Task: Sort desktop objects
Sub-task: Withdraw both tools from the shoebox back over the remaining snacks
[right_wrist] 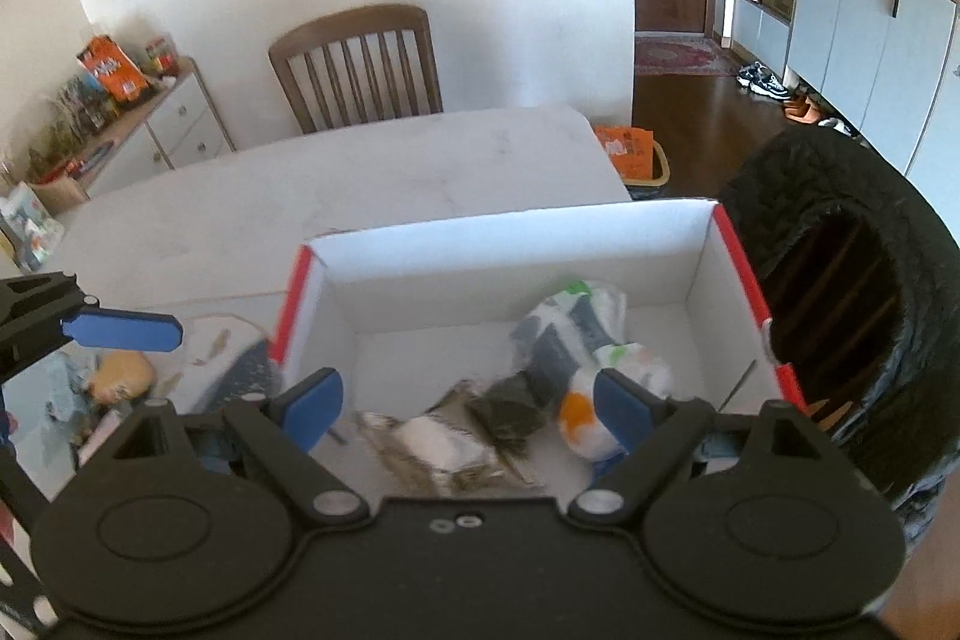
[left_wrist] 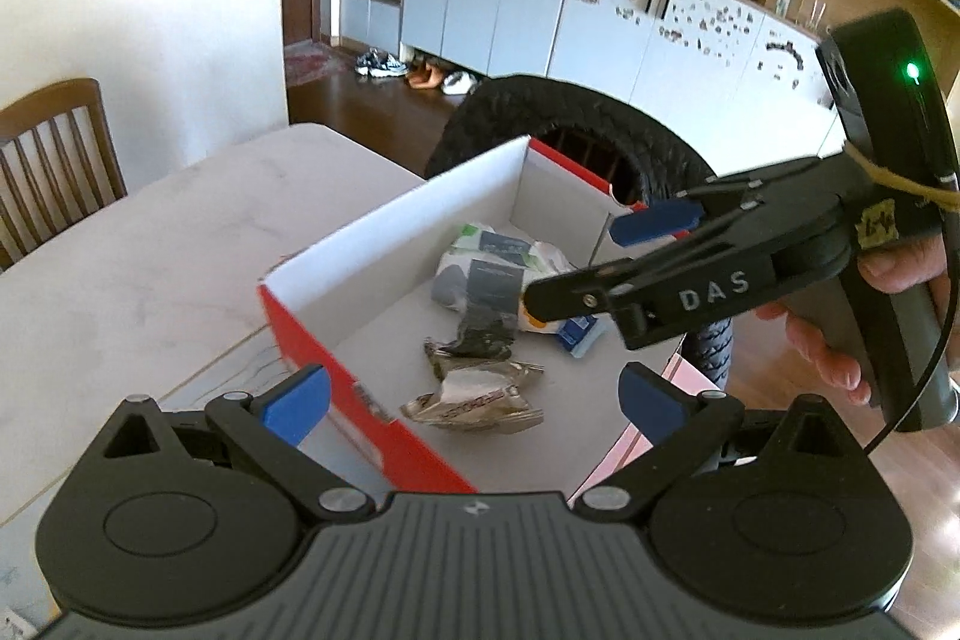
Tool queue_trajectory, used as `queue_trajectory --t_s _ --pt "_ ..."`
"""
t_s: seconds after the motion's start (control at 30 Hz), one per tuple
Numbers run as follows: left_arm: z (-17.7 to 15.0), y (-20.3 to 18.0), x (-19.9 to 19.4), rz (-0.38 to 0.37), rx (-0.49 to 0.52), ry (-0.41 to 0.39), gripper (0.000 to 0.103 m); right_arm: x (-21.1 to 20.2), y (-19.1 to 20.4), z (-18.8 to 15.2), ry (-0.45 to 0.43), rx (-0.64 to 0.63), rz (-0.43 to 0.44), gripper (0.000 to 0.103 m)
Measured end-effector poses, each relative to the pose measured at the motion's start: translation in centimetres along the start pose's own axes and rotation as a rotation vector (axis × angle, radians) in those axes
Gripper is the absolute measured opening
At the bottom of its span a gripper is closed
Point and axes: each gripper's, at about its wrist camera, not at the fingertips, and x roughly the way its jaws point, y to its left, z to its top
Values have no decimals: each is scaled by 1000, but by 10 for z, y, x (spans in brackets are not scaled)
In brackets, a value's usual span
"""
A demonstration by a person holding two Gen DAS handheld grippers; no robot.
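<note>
Two grippers hang over a pale table (right_wrist: 372, 172) on which stands a cardboard box (left_wrist: 384, 244), red outside and white inside, its top open. Inside the box lie a white packet with dark labels (left_wrist: 486, 262), an orange-and-white pouch (right_wrist: 585, 418) and a crumpled brownish wrapper (left_wrist: 474, 394); the print on the wrapper and on the box's red side is too blurred to read. A black tyre-like ring (right_wrist: 840, 292) stands just beyond the box's far edge. The left gripper (left_wrist: 474, 403) has its blue-padded jaws spread wide with nothing between them, poised over the box's near wall. The right gripper (right_wrist: 468, 406) is likewise spread wide and empty above the box contents. Only the left wrist view shows the right gripper from the side, its arm lettered "DAS", a small yellow tag with handwriting that may read "6-4", a green light, and the person's hand (left_wrist: 840, 334) around the handle. Only the right wrist view shows clutter on the table left of the box, a yellowish lump (right_wrist: 123, 376) among it, and an orange snack bag (right_wrist: 111, 70) on a side cabinet. A wooden chair (right_wrist: 360, 67) stands behind the table.
</note>
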Motion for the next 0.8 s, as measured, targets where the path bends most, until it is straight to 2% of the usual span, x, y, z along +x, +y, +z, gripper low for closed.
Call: queue_trajectory --t_s 0.4,0.8 --pt "-35 36 -56 38 -40 -49 103 -21 65 -20 -61 -36 41 95" --pt "-79 73 -94 78 -95 -70 103 -13 125 -39 -53 -79 60 96"
